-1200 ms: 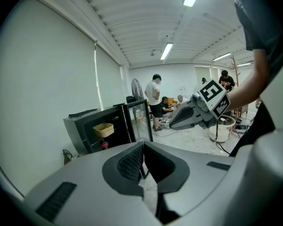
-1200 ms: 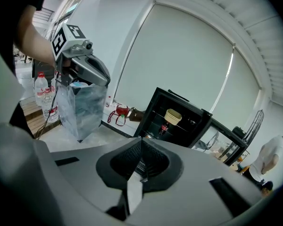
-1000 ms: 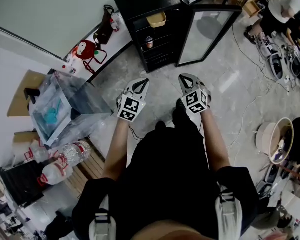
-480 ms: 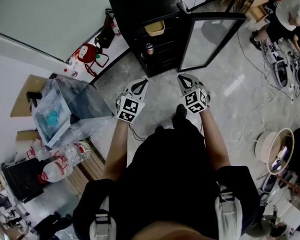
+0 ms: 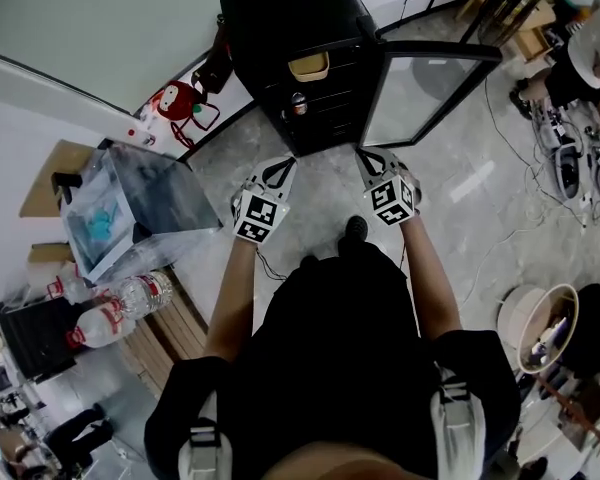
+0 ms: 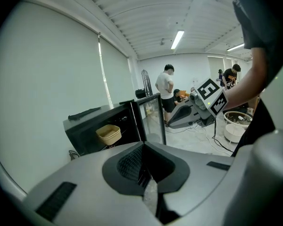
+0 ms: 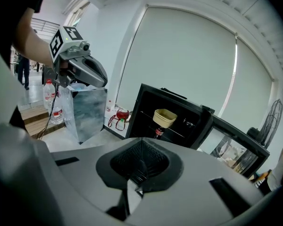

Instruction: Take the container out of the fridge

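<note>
A tan container (image 5: 308, 65) sits on the top shelf of a black fridge (image 5: 280, 18) whose glass door (image 5: 420, 88) stands open to the right. A small dark bottle (image 5: 298, 99) stands on the shelf below. My left gripper (image 5: 278, 168) and right gripper (image 5: 373, 156) are held side by side above the floor, short of the fridge, both shut and empty. In the left gripper view the container (image 6: 108, 134) lies ahead left of the left gripper (image 6: 144, 166). In the right gripper view the container (image 7: 164, 117) is straight ahead beyond the right gripper (image 7: 140, 166).
A clear plastic box (image 5: 130, 208) and water bottles (image 5: 120, 303) stand at the left. A red bag (image 5: 175, 103) leans on the wall beside the fridge. Cables (image 5: 540, 148), a round basket (image 5: 545, 328) and seated people are at the right.
The fridge has come nearer and more central in the head view as the person steps toward it. Both grippers keep the same pose, shut.
</note>
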The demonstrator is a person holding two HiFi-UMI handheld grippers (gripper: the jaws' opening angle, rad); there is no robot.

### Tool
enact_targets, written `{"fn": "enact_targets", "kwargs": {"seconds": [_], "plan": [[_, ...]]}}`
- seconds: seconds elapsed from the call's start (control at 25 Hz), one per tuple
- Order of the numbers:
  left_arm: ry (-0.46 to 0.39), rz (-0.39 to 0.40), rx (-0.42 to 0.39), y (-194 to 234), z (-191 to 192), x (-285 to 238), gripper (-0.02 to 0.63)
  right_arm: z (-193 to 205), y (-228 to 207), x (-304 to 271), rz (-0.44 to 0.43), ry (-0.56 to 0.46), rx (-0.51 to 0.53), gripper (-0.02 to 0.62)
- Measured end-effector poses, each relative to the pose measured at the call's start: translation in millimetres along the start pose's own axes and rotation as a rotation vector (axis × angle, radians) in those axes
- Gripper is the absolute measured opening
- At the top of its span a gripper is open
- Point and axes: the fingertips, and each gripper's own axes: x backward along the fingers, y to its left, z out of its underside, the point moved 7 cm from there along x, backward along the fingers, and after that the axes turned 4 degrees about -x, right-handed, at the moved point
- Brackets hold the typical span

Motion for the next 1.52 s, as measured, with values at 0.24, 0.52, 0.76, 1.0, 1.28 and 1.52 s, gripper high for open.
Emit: {"fn": "enact_targets", "kwargs": {"seconds": [0.24,0.52,0.76,1.0,1.28,1.52], "plan": [[0.028,-0.038,0.013,-1.9,-12.2,-18.7,0.021,7.7,-27.0,-9.2,-0.050,-0.017,0.010,-0.002],[0.073,-0.072,0.028,-3.4,-19.6,-35.4,0.021,13.5,-46.5,-26.2,-0.119,-0.034,0.020,-0.002],[0.081,-0.071,0.020,2.9,-23.2,-49.9,0.021,16.3,-57.1,-37.8,-0.136,-0.032,0.023,-0.002],[0.048,-0.048,0.010,19.7,-28.7,-70.1,0.021,17.2,-64.2,-43.3,-0.120,-0.008,0.023,-0.002],[0.021,0.010,-0.021,55.0,-30.5,-99.6,0.021,11.4,-80.7,-57.7,-0.044,0.021,-0.013,-0.002],[-0.011,0.057,-0.063,93.9,-36.6,-124.3,0.021,-5.7,-90.9,-79.7,0.012,0.027,-0.041,-0.002]]}}
